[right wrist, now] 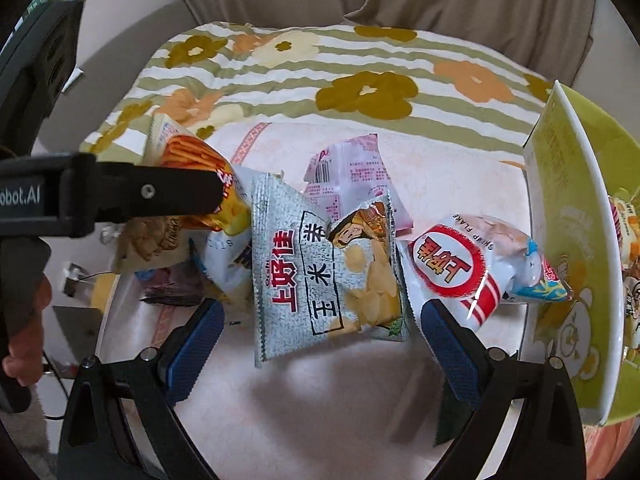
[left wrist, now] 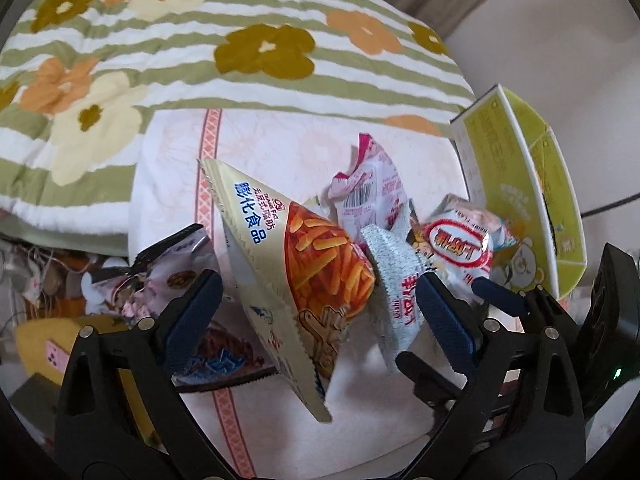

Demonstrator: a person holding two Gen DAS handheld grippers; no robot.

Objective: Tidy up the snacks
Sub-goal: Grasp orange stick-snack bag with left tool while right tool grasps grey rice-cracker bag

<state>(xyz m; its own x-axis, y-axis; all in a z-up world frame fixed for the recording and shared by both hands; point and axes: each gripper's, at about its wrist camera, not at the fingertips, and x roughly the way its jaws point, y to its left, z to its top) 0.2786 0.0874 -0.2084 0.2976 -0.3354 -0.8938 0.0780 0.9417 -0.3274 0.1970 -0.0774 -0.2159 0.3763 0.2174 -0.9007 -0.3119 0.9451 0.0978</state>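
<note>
Several snack bags lie heaped on a pale pink cloth. In the left wrist view my left gripper [left wrist: 316, 296] is open, its blue pads either side of a beige bag of orange sticks [left wrist: 304, 264]. In the right wrist view my right gripper [right wrist: 320, 320] is open around a grey-white corn chip bag [right wrist: 320, 276]. A white bag with a red oval [right wrist: 460, 264] lies right of it, and also shows in the left wrist view [left wrist: 460, 244]. A pink-white bag [right wrist: 352, 168] lies behind. The left gripper's arm [right wrist: 120, 196] crosses the stick bag [right wrist: 192, 156].
A yellow-green cardboard box [right wrist: 572, 240] stands open at the right, with snacks inside; it also shows in the left wrist view [left wrist: 524, 168]. A green-striped flowered blanket [left wrist: 200, 48] covers the bed behind. Clutter lies on the floor at the left [left wrist: 48, 280].
</note>
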